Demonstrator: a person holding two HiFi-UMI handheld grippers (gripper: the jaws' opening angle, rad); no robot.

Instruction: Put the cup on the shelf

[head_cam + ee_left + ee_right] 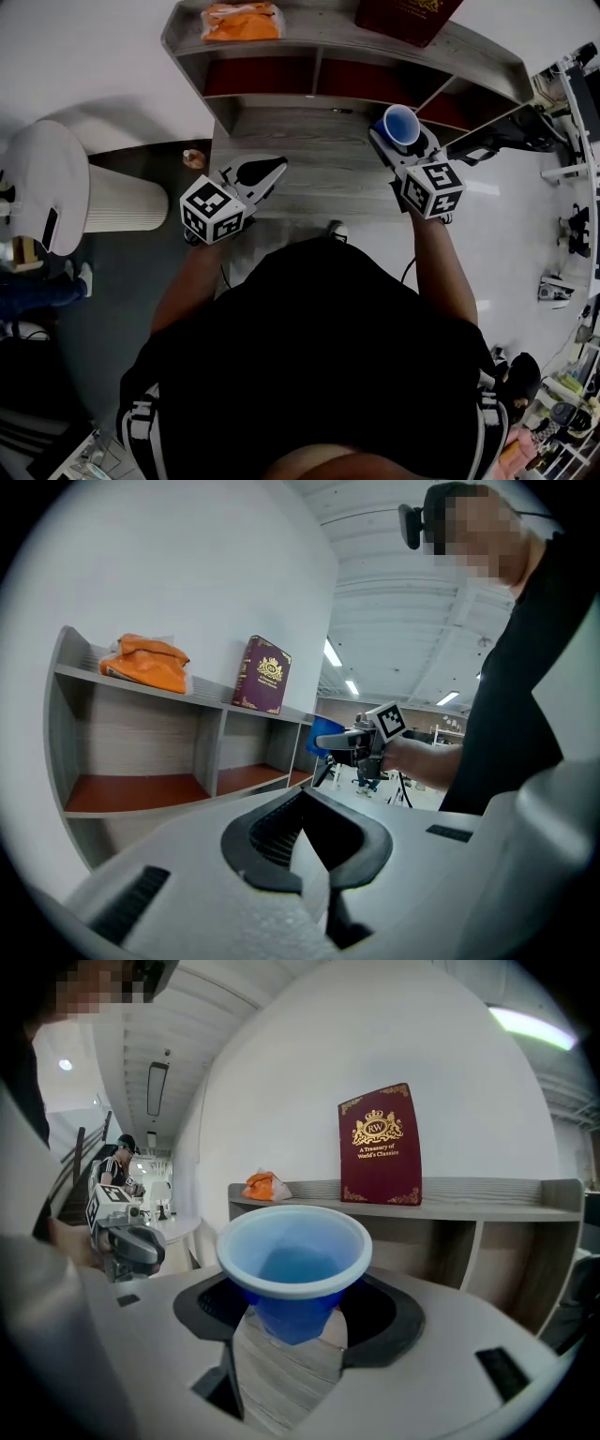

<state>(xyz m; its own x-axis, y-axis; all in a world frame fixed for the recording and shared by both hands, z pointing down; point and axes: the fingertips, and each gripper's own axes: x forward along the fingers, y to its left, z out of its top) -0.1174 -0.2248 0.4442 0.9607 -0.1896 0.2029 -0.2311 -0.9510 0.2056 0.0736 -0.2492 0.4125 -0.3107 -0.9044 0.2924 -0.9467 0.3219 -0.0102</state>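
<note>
A blue cup point(400, 125) with a pale rim sits upright between the jaws of my right gripper point(398, 133), which is shut on it, above the right part of the grey wooden shelf point(309, 131). In the right gripper view the cup point(293, 1265) fills the jaw hollow of that gripper point(295, 1314), with the shelf point(469, 1211) behind it. My left gripper point(272, 169) hovers over the shelf's left front, shut and empty. In the left gripper view the left gripper point(305, 841) has its pads nearly meeting, and the cup point(324, 735) is far off.
An orange packet point(242, 21) and a dark red book point(408, 17) stand on the top board. Red-floored compartments point(131, 791) lie below it. A white round table point(56, 187) with a ribbed base stands to the left, and a small bottle point(194, 159) is on the floor.
</note>
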